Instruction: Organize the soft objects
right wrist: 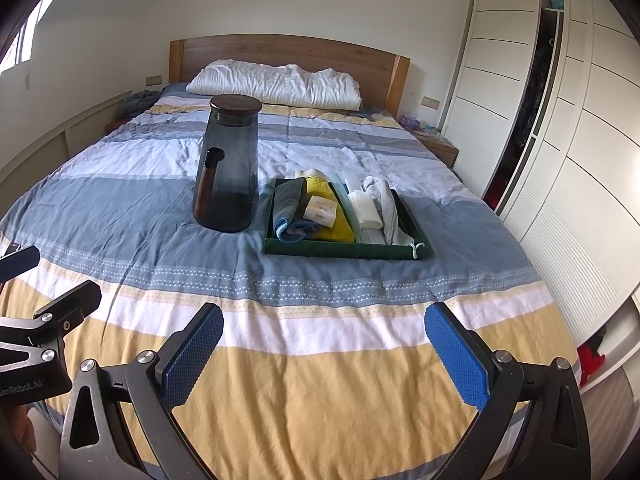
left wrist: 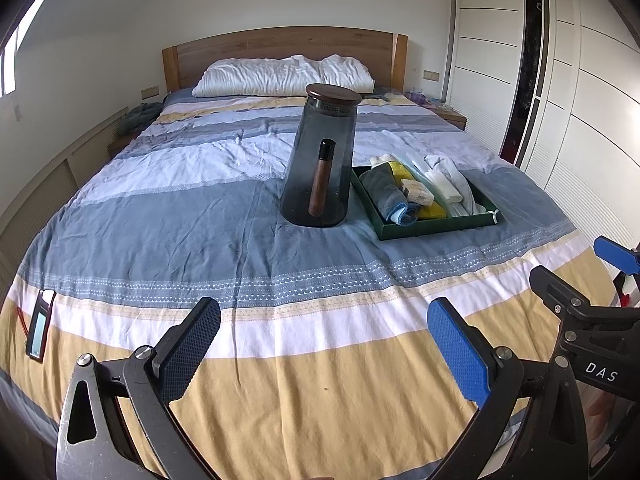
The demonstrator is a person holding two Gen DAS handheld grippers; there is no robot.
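Note:
A dark green tray (left wrist: 436, 227) (right wrist: 344, 249) sits on the striped bedspread, right of centre. It holds soft items: a grey-blue folded cloth (left wrist: 386, 194) (right wrist: 289, 208), a yellow cloth (left wrist: 434, 210) (right wrist: 340, 226), white cloths (left wrist: 450, 180) (right wrist: 380, 204) and a small cream packet (left wrist: 416, 192) (right wrist: 320, 210). My left gripper (left wrist: 324, 344) is open and empty over the near end of the bed. My right gripper (right wrist: 324, 344) is open and empty too, beside it; it also shows in the left wrist view (left wrist: 576, 276).
A tall smoky glass pitcher (left wrist: 320, 160) (right wrist: 228, 168) with a wooden lid and handle stands just left of the tray. A white pillow (left wrist: 284, 76) lies at the headboard. A phone (left wrist: 40, 324) lies at the bed's left edge. White wardrobes (right wrist: 560, 140) line the right side.

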